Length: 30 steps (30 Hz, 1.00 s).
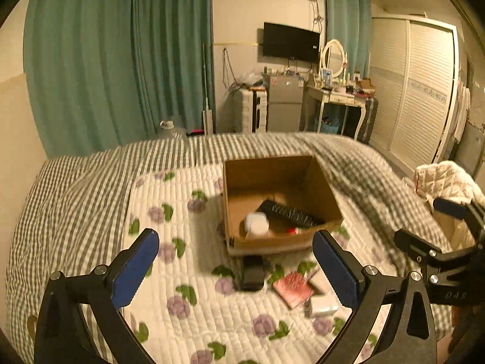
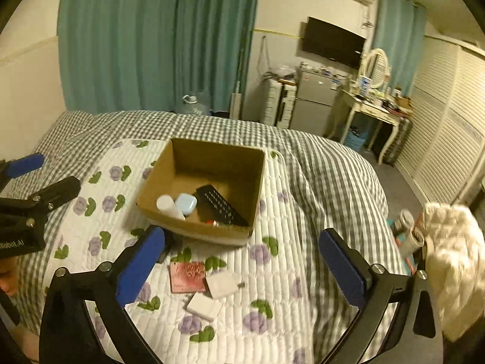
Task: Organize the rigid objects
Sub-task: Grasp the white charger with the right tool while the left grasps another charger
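A cardboard box (image 1: 321, 182) (image 2: 218, 154) stands on the flowered quilt. It holds a black remote (image 1: 288, 214) (image 2: 222, 207), a pale blue case (image 2: 185, 203) (image 1: 257, 223), a white tube (image 2: 169, 207) and a small red item (image 2: 209, 221). In front of the box lie a black object (image 1: 251, 273), a pink card (image 1: 292, 288) (image 2: 186, 276) and two white blocks (image 2: 222, 285) (image 2: 203, 305). My left gripper (image 1: 236, 270) is open and empty above the quilt. My right gripper (image 2: 242, 267) is open and empty above the loose items.
The quilt (image 2: 285, 273) lies on a grey checked bed cover (image 1: 75, 188). A white cloth (image 2: 454, 261) and two jars (image 2: 409, 227) sit off the bed's right side. Green curtains (image 1: 121, 60), a fridge (image 1: 285, 103) and a dressing table (image 1: 336, 97) stand behind.
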### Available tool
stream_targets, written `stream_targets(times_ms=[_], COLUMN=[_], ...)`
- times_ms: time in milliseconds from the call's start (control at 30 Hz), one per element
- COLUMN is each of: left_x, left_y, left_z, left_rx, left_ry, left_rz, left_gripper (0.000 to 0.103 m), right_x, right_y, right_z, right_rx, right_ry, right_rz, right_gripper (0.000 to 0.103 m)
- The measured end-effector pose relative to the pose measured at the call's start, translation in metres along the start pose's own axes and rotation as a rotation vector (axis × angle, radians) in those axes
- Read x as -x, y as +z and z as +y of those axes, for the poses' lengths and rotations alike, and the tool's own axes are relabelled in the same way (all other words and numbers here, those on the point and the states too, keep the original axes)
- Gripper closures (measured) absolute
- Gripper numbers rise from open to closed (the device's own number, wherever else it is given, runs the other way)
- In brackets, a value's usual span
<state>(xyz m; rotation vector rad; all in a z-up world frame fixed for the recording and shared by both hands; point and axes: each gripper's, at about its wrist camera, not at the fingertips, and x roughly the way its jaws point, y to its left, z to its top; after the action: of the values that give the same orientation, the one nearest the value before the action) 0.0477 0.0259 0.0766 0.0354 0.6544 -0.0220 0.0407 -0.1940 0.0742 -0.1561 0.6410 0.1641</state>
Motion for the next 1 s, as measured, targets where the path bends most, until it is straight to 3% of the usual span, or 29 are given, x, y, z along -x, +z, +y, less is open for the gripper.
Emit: stream_targets(times_ms=[133, 367, 500, 633, 800, 933, 1000], left_x=[-0.017, -0.07, -0.092, -0.102, -0.107, -0.106, -0.105], left_y=[-0.039, -0.1, -0.121, -0.128, -0.132, -0.132, -0.13], left_z=[0.003, 0.005, 0.003, 0.001, 0.005, 0.004, 0.001], left_rx=[0.016, 0.022, 0.018, 0.018, 0.026, 0.033, 0.024], left_ry=[0.026, 0.053, 0.038, 0.03, 0.033, 0.033, 0.033], left_rz=[0.035, 0.135, 0.211, 0.236, 0.262, 0.278, 0.275], left_gripper=[0.0, 0.0, 0.0, 0.0, 0.0, 0.0, 0.0], right_x=[-0.029, -0.114, -0.147, -0.166, -0.181, -0.187, -0.182], right_y=[-0.044, -0.11, -0.131, -0.139, -0.147, -0.15, -0.148], right_z=[0.006, 0.02, 0.028, 0.036, 0.04, 0.041, 0.041], right_rx=[-0.077, -0.091, -0.065, -0.015, -0.002, -0.002, 0.004], right_ry=[0.029, 0.031, 0.041, 0.055, 0.099, 0.134, 0.135], right_rz=[0.089, 0.298, 0.342, 0.361, 0.405, 0.418, 0.409], right_gripper=[0.0, 0.0, 0.0, 0.002, 0.017, 0.038, 0.038])
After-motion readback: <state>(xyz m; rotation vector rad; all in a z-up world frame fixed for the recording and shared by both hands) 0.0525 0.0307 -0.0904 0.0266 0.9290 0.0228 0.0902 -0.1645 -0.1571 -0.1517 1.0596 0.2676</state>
